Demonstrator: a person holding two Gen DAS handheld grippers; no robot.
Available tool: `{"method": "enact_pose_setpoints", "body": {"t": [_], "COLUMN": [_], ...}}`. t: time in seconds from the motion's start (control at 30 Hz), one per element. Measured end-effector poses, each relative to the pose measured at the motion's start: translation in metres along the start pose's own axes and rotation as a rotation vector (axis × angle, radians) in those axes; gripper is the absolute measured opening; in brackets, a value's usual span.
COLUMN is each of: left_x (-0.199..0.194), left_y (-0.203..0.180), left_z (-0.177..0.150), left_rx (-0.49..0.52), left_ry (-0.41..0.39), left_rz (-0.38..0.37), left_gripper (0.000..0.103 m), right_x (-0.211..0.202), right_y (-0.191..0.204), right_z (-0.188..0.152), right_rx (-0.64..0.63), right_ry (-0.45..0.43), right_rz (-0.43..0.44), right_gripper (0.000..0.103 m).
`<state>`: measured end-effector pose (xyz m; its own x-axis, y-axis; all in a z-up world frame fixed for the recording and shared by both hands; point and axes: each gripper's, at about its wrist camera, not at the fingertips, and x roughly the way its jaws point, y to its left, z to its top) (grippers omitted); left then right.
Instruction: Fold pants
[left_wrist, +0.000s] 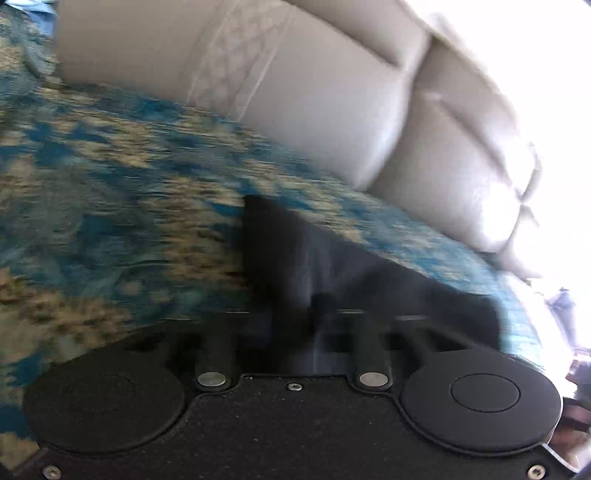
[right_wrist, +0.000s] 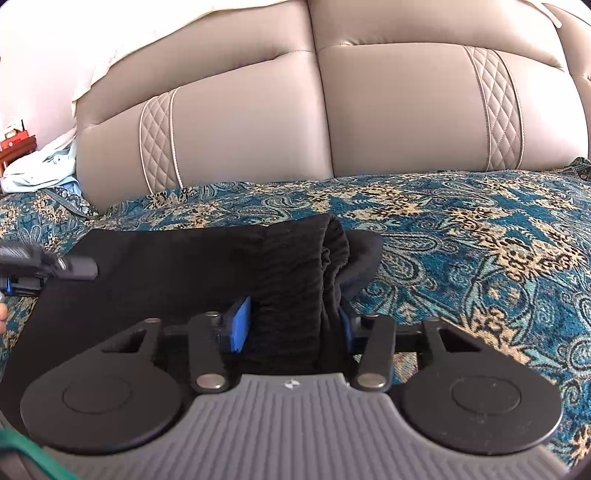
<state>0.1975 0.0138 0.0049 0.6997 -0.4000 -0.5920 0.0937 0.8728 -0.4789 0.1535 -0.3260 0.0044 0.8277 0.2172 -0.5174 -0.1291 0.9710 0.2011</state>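
Black pants (right_wrist: 166, 266) lie flat on a blue and gold patterned bedspread (right_wrist: 480, 240). Their ribbed waistband end is bunched up between the blue pads (right_wrist: 241, 325) of my right gripper (right_wrist: 291, 321), which is shut on it. My left gripper (right_wrist: 74, 268) shows at the left edge of the right wrist view, at the pants' far left side. In the blurred left wrist view, the pants (left_wrist: 332, 258) run as a dark strip into my left gripper (left_wrist: 314, 321), where a pinched ridge of black cloth rises between the dark fingers.
A padded beige headboard (right_wrist: 369, 110) with quilted stripes stands right behind the bedspread (left_wrist: 110, 184), and its cushions (left_wrist: 314, 92) fill the top of the left wrist view. A light blue cloth (right_wrist: 40, 170) and a red item (right_wrist: 14, 142) sit at the far left.
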Motion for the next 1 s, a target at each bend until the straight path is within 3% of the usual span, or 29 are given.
{"method": "enact_pose_setpoints", "body": {"t": [0.07,0.27,0.37,0.5,0.7,0.9,0.97,1.0], "left_x": [-0.005,-0.009,-0.007,0.003,0.027,0.056,0.060,0.061], "left_y": [0.003,-0.004,0.003,0.013,0.028,0.038,0.037,0.035], "left_z": [-0.004,-0.002,0.017,0.059,0.105,0.094,0.090,0.089], "left_rx": [-0.058,-0.026,-0.021,0.069,0.114,0.165,0.193,0.210], "left_ry": [-0.037,-0.110,-0.129,-0.142,-0.167,-0.133,-0.131,-0.128], "left_rz": [0.022,0.132,0.176,0.255,0.347,0.412,0.429,0.442], "left_gripper": [0.012,0.010,0.010,0.010,0.010,0.013,0.016,0.020], "right_x": [0.003,0.013,0.026,0.056,0.109,0.129,0.130,0.131], "right_y": [0.005,0.039,0.050,0.073,0.094,0.097,0.096,0.095], "right_z": [0.001,0.010,0.023,0.043,0.076,0.082,0.081,0.081], "right_rx": [0.008,-0.027,0.025,0.060,0.101,0.091,0.078,0.079], "right_ry": [-0.004,-0.056,-0.063,-0.056,-0.017,0.030,0.034,0.038], "right_rz": [0.012,-0.044,-0.035,-0.033,-0.015,-0.036,-0.035,-0.034], "right_gripper": [0.045,0.030,0.027,0.026,0.026,0.030,0.034,0.043]}}
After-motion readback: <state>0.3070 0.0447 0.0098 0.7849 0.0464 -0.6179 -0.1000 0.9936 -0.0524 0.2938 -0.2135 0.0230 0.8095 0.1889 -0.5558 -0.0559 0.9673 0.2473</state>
